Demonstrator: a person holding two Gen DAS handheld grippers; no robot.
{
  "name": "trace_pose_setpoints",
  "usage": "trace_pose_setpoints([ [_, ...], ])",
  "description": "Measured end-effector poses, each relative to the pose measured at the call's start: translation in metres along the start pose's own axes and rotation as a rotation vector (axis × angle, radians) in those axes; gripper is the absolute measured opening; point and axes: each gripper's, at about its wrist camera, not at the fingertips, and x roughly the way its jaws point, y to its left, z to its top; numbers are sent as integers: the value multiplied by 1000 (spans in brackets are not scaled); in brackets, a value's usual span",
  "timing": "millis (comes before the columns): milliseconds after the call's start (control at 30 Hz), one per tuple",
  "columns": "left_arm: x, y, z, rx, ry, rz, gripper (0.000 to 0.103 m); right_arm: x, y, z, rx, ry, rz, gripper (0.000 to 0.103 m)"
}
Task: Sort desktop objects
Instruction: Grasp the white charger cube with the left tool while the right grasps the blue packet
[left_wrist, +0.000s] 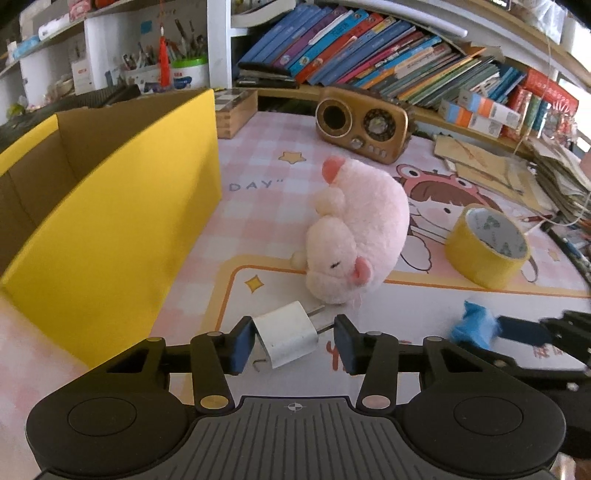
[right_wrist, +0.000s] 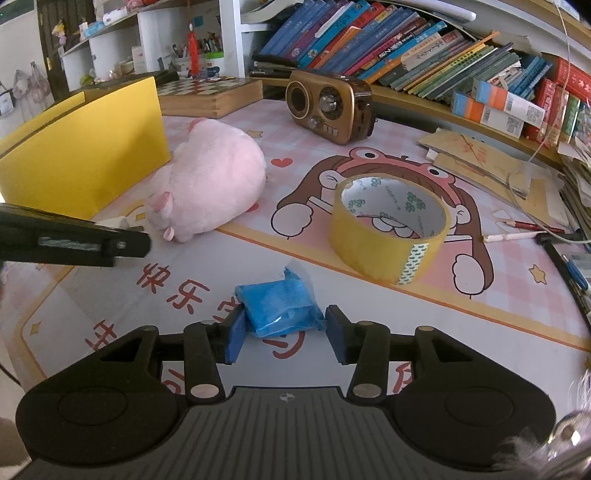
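Observation:
A white charger plug (left_wrist: 286, 334) sits tilted between the blue pads of my left gripper (left_wrist: 294, 326). The left pad lies against its body and the right pad against its prong tips, so the gripper is shut on it. Just beyond lies a pink plush pig (left_wrist: 358, 229) on its side. In the right wrist view a blue packet (right_wrist: 280, 306) lies on the mat between the pads of my right gripper (right_wrist: 285, 319). The left pad touches it, the right pad barely meets its crimped edge, and the packet is not squeezed. A yellow tape roll (right_wrist: 388, 229) stands behind it.
A tall yellow cardboard box (left_wrist: 110, 229) stands open on the left, close to the left gripper. A brown retro radio (left_wrist: 362, 123) and a chessboard box (right_wrist: 210, 96) sit at the back. Books line the shelf, and papers (right_wrist: 480, 158) and pens crowd the right edge.

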Motion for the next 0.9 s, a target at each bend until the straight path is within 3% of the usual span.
trace_pose_setpoints([
  [167,-16,12,-5,-41,-2,-38,45,6,1,4,-23,8,2,59],
  [267,-22,14,-7,-43,-8,-40,45,10,1,7,-41,3,0,59],
  [333,-24,15,-7,-45,-12,-42,45,12,1,7,-49,7,6,56],
  [400,-26,15,-7,-47,-15,-51,45,12,1,8,-57,5,25,41],
  [467,-29,15,-8,-45,-19,-63,45,11,3,8,-69,4,24,38],
  [900,-65,20,-5,0,-86,-152,45,-36,19,15,69,-52,10,36],
])
